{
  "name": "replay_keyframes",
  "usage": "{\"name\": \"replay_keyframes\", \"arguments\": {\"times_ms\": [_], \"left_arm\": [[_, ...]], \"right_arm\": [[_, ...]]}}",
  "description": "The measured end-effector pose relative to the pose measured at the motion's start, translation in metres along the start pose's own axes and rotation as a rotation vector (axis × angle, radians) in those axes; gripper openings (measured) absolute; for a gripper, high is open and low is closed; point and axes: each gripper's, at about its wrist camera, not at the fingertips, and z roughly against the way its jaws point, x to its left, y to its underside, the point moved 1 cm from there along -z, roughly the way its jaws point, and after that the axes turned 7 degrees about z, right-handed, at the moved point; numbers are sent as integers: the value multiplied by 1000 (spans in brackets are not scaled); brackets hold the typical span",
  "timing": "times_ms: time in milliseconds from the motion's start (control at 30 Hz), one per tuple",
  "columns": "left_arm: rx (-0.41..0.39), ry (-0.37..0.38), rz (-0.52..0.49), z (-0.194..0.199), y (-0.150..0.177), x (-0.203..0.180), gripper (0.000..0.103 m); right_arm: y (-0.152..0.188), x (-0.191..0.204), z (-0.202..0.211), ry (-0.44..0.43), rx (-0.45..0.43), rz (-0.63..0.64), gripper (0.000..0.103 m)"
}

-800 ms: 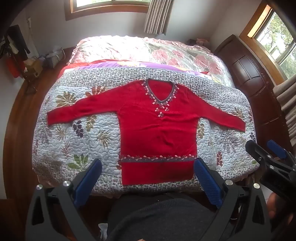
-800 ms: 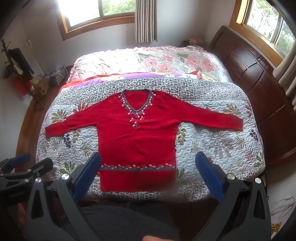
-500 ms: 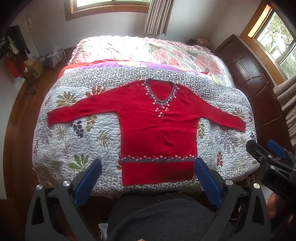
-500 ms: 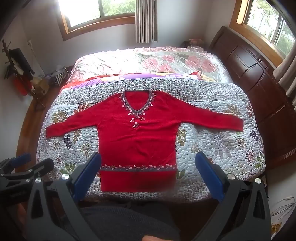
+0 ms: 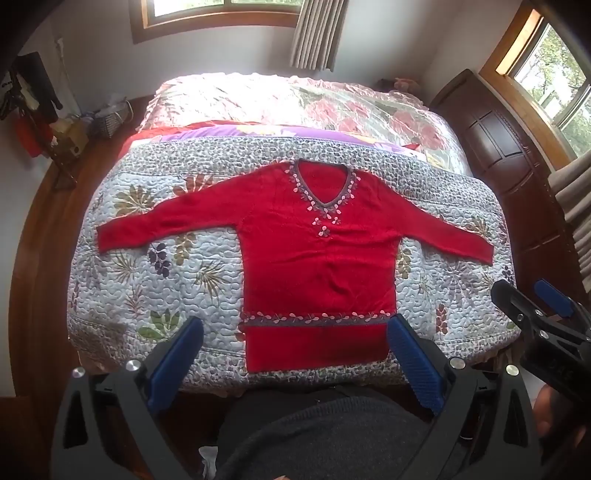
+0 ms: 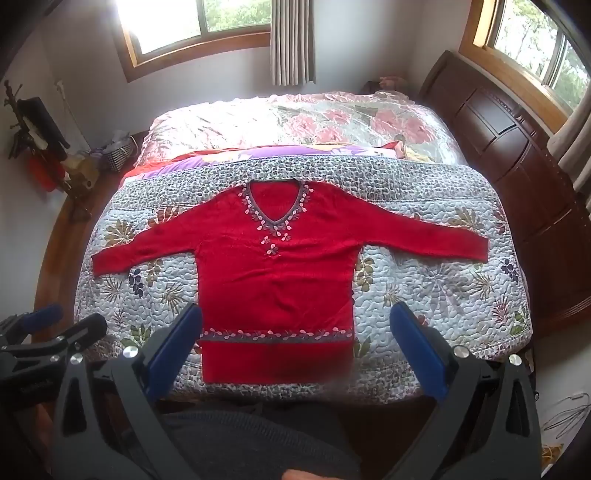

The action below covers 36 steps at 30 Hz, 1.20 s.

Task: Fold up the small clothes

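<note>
Sweater: a red long-sleeved sweater (image 5: 317, 266) lies flat and face up on the bed, both sleeves spread out to the sides, V-neck pointing away from the fingers, hem nearest them.
Trim: a grey band with pale leaf shapes runs round the neckline (image 5: 324, 195) and across the body just above the hem.
Bed: a quilt (image 5: 155, 280) printed with leaves and flowers covers the near half; beyond the sweater's neck lie a purple strip and a pink floral cover (image 6: 295, 122).
Left gripper: the left gripper (image 5: 295, 354) is held above the near edge of the bed; its blue-padded fingers (image 5: 177, 358) stand wide apart with nothing between them, clear of the cloth. In the left wrist view the hem shows in the gap between the fingers.
Right gripper: the right gripper (image 6: 295, 347) is likewise held off the bed, its fingers (image 6: 417, 347) spread wide and empty. The sweater's lower body and hem appear between them, slightly toward the left finger.
Grippers together: each shows at the edge of the other's view, side by side, apart from one another.
Person: a dark grey garment (image 5: 325, 439) fills the space below the fingers in both views.
Room: wooden-framed windows (image 6: 192, 29), a striped curtain, a dark wooden cabinet (image 6: 517, 158) on the right finger's side of the bed.
</note>
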Motion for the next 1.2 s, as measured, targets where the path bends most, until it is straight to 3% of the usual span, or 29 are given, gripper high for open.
{"name": "replay_keyframes", "arguments": {"times_ms": [1200], "left_arm": [[-27, -24, 3, 8, -4, -1, 99]], "right_arm": [[-3, -3, -2, -23, -9, 5, 100]]}}
